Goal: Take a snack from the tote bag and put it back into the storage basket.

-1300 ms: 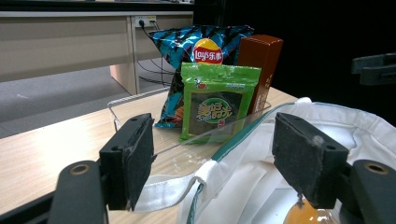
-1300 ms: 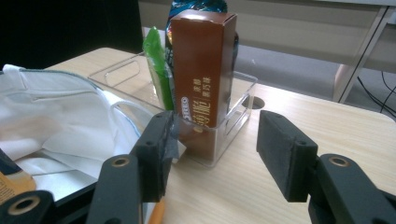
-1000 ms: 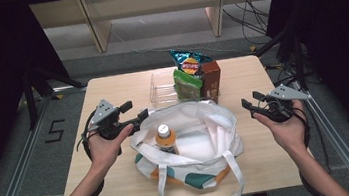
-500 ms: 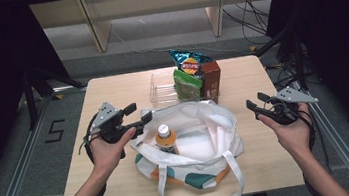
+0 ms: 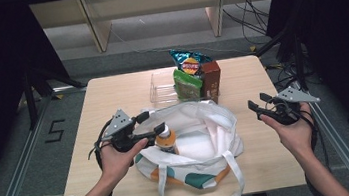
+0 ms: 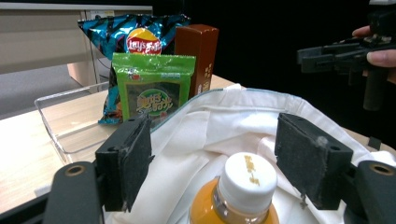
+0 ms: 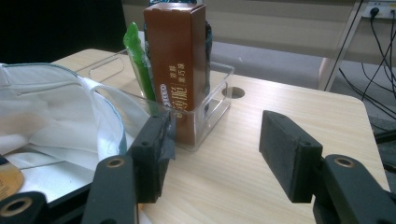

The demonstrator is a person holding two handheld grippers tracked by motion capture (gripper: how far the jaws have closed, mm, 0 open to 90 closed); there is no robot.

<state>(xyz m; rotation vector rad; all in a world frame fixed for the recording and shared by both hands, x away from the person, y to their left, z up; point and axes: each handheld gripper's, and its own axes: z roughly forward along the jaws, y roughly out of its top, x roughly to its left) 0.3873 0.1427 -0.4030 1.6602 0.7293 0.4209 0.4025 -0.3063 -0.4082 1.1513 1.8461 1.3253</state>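
Between the wide left tongs (image 6: pixel 212 161) stands a bottle (image 6: pixel 236 196); right tongs (image 7: pixel 212 154) wide, empty.

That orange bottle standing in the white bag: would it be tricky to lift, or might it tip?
The orange bottle looks smooth and round, so it may slip in the left claw, whose pads stand open either side of its cap. It seems full, so probably heavy for its size. The soft bag gives a poor base, so a nudge might tip it.
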